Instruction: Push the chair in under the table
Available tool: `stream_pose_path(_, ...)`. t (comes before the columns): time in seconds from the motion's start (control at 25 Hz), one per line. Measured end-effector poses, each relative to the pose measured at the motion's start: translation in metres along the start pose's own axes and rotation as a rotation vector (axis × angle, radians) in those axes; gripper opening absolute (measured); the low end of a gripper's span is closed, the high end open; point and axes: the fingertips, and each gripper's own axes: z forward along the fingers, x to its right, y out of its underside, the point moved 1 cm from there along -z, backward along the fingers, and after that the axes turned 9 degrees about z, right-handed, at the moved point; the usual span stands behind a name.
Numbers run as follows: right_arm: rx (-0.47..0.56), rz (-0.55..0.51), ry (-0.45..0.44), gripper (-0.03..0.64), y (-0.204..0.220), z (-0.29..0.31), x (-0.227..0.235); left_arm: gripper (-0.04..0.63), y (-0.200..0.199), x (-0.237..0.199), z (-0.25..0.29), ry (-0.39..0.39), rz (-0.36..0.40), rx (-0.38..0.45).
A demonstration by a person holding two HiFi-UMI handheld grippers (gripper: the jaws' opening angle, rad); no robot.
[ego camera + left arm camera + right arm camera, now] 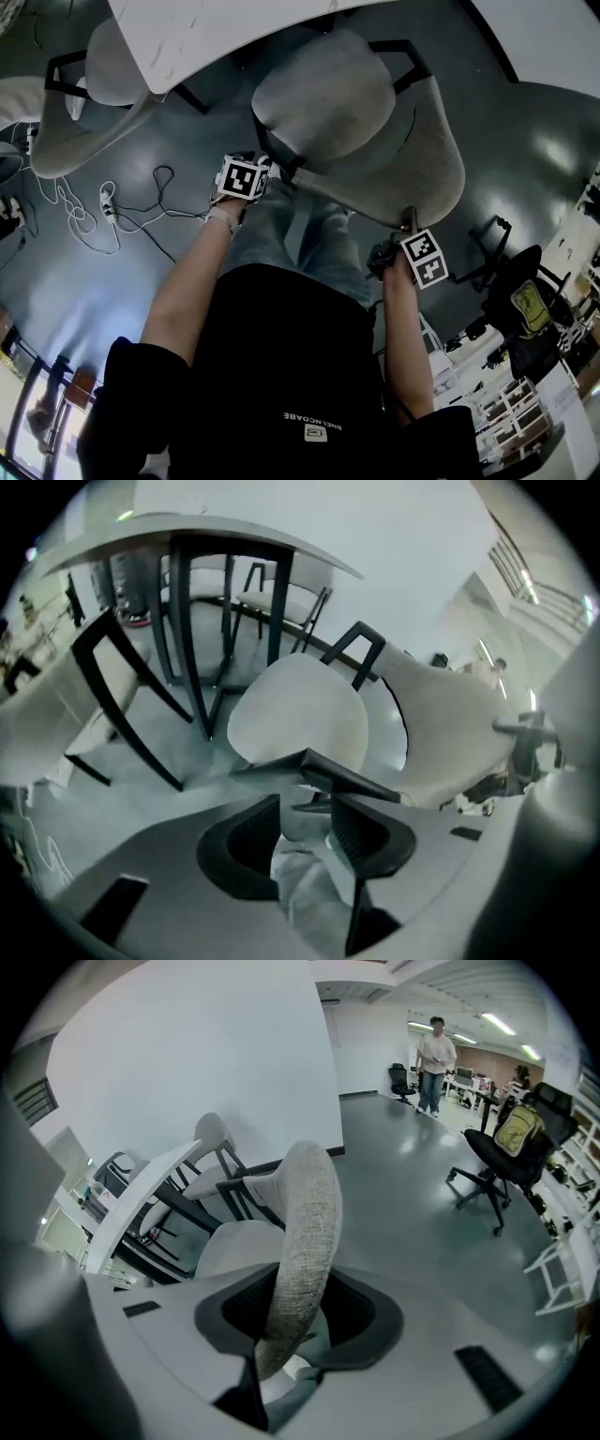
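- Head view: far left stands another chair [80,112], and white cables [105,202] lie on the floor near it. The push should not drift that way, or a leg could catch a cable.
- The left tongs [265,171] are at the black frame on the left side of the grey chair [323,103]. In the left gripper view the jaws stand a little apart. The black frame [323,772] sits right at their tips. I cannot tell if they pinch it or just lean on it.
- The chair stands just in front of the white bench [206,37]. Only the front of the seat is at the bench edge, and the rest sticks out. I think most of the push is not done yet.
- To do it well, push with both sides the same, so the chair goes in straight and does not turn. Go slow and low, so the seat slides under the top and the black arms do not bump the edge.
- The right tongs [398,246] are clamped on the thick grey back rim [305,1232] of the chair. This is the good strong hold, so most of the push can come from here.
- Far right is a black office chair [514,336]. It is well apart and not in the way.
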Motion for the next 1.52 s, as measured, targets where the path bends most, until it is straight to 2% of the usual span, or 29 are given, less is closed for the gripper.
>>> stream_pose_path(0.08, -0.001, -0.004, -0.009, 0.126, 0.001, 0.0, -0.001, 0.172, 0.006, 0.006, 0.003, 0.047, -0.133, 0.009)
stream_pose_path(0.2, 0.002, -0.011, -0.018, 0.126, 0.001, -0.001, 0.0, 0.172, 0.011, 0.015, 0.002, 0.104, -0.292, 0.037)
stream_pose_path(0.28, 0.008, -0.016, -0.024, 0.126, 0.0, 0.0, -0.001, 0.172, 0.009, 0.022, -0.001, 0.139, -0.37, 0.071)
stream_pose_path(0.4, 0.004, -0.016, -0.03, 0.127, 0.0, 0.001, -0.001, 0.172, 0.001, 0.032, -0.006, 0.18, -0.438, 0.125)
stream_pose_path(0.56, -0.01, -0.022, -0.035, 0.127, 0.001, 0.002, -0.002, 0.172, -0.014, 0.046, -0.006, 0.185, -0.466, 0.157)
stream_pose_path(0.72, -0.014, -0.034, -0.034, 0.127, 0.001, 0.001, -0.002, 0.173, -0.014, 0.043, 0.004, 0.069, -0.485, 0.127)
stream_pose_path(0.84, -0.008, -0.036, -0.031, 0.126, 0.001, 0.001, -0.003, 0.175, -0.013, 0.041, 0.009, 0.021, -0.499, 0.125)
stream_pose_path(1.08, 0.005, -0.037, 0.007, 0.126, 0.0, -0.001, -0.003, 0.175, -0.013, 0.038, 0.012, 0.033, -0.567, 0.147)
stream_pose_path(1.28, -0.005, -0.032, 0.026, 0.126, 0.004, -0.004, -0.01, 0.175, -0.016, 0.031, 0.01, 0.018, -0.585, 0.146)
stream_pose_path(1.4, 0.019, -0.038, 0.01, 0.126, 0.011, -0.004, -0.024, 0.173, -0.023, 0.015, 0.007, -0.016, -0.598, 0.175)
stream_pose_path(1.52, 0.021, -0.031, -0.008, 0.129, 0.018, -0.001, -0.04, 0.172, -0.035, -0.005, 0.004, -0.015, -0.598, 0.207)
